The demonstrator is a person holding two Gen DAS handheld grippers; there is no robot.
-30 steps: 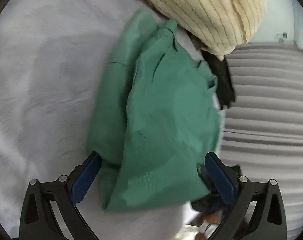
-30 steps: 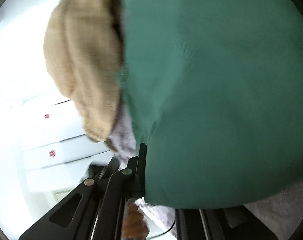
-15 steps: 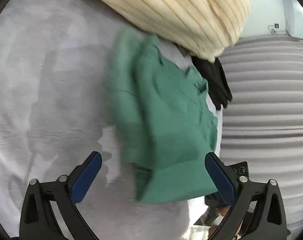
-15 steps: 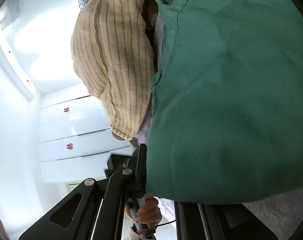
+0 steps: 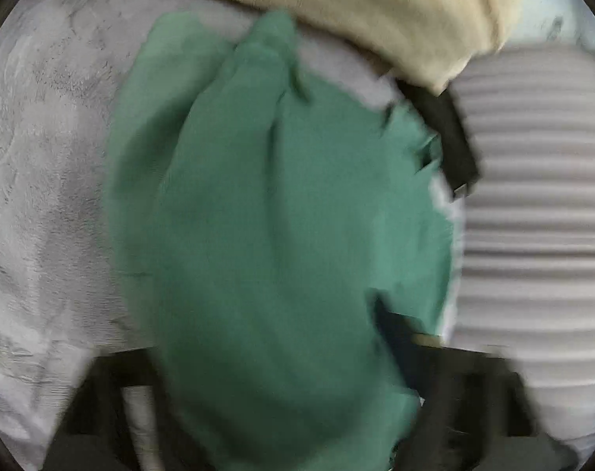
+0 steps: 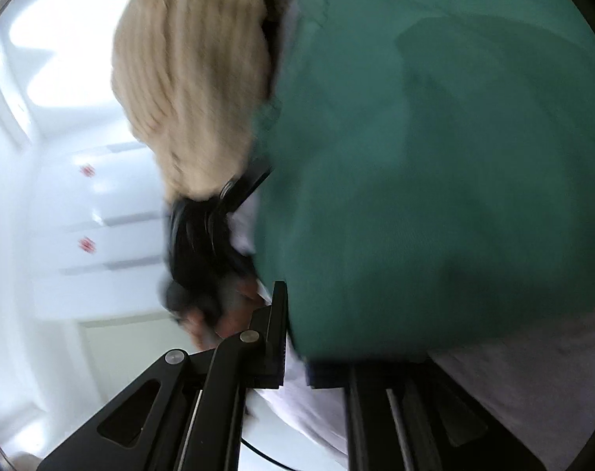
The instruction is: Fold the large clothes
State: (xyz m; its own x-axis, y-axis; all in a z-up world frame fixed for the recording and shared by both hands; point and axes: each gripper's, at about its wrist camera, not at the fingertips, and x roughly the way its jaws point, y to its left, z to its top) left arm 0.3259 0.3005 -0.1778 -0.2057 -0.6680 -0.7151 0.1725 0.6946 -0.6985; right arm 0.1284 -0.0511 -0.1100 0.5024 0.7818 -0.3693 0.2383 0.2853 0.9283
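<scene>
Green garment lies bunched on a pale grey textured bed cover, reaching to the cover's right edge where a ribbed grey surface begins. Left wrist view is motion-blurred. Left gripper: jaws closing, green cloth lying between and over them; the blue pad of the right-hand finger shows at the cloth's lower right edge, the other finger is mostly covered by fabric. Whether the pads already press the cloth cannot be told through the blur. Cream ribbed knit garment lies along the far edge of the cover, overlapping the top of the green garment. A dark item sits just below the knit at the cover's right edge, touching the green cloth's upper right corner; what it is cannot be made out. Right wrist view: right gripper nearly closed, jaws just easing apart, a lower edge of the green garment pinched between them, cloth filling the right of the frame. Cream knit appears at upper left beside the green. Below it a person's hand holds a black device, blurred. White cabinet fronts behind.
</scene>
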